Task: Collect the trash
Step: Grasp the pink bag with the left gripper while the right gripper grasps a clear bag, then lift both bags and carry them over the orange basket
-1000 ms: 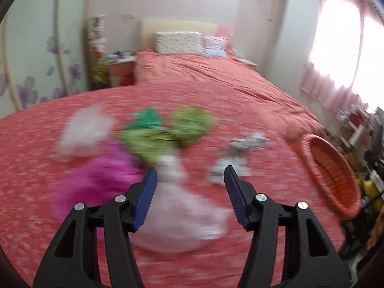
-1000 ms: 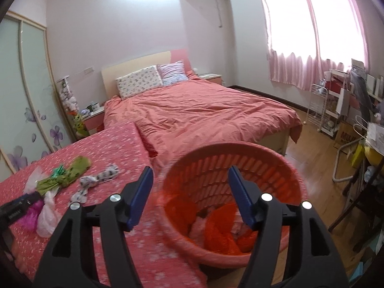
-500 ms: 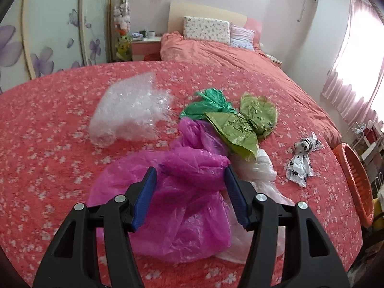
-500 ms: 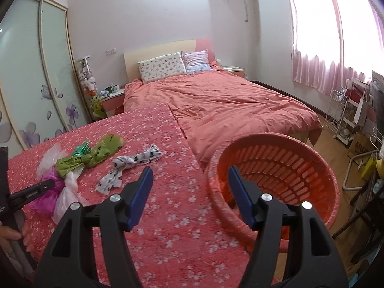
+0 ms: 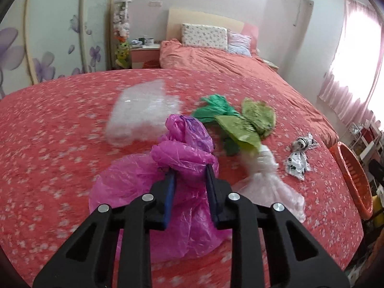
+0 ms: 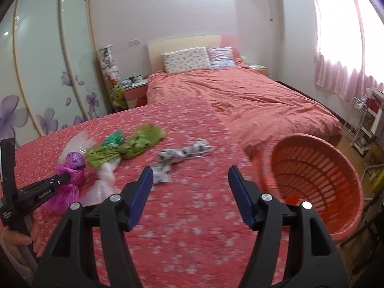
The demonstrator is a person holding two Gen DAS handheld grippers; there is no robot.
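Red cloth with white flowers is covering the table (image 5: 48, 144), and beyond its far edge the pink bed (image 6: 252, 96) is stretching back to the pillows. At the table's right edge the orange basket (image 6: 319, 177) is tilting its mouth toward the cloth. The trash is sitting near the middle of the table: the magenta bag (image 5: 184, 158) is lying nearest the front edge, and the left gripper (image 5: 189, 175) has just been closing its jaws and is now pinching the bag's bunched top between the blue pads. The clear bag (image 5: 139, 112) is lying behind it toward the far edge, the pale pink bag (image 5: 268, 182) is trailing just to its right, the green bags (image 5: 242, 122) are touching behind that, and the small black-and-white wrapper (image 5: 298, 158) is lying apart toward the basket. The right gripper (image 6: 190, 189) is hovering over bare cloth, jaws apart, gripping nothing.
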